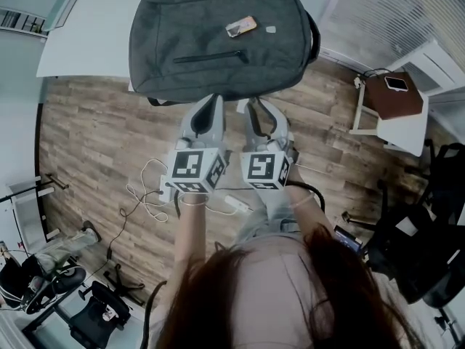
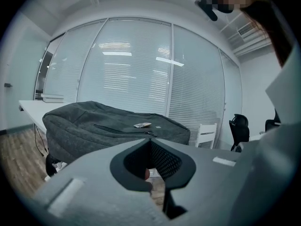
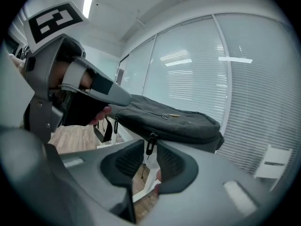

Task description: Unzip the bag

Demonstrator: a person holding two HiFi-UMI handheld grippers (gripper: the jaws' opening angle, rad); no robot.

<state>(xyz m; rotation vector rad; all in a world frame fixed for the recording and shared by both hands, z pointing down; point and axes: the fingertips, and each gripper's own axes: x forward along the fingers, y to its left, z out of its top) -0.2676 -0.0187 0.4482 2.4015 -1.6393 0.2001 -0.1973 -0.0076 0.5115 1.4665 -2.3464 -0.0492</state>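
Left gripper [image 1: 211,102], jaws pressed together, and right gripper [image 1: 256,106], jaws spread, hover side by side just short of the grey bag [image 1: 218,35] on the white table [image 1: 87,42], and only the right gripper view shows the bag's zipper pull [image 3: 151,143] dangling in line with that gap.

I have a clear gap ahead to the bag [image 1: 218,38]; my left gripper [image 1: 209,100] sits just beside my right gripper [image 1: 256,102], blocking sideways room.
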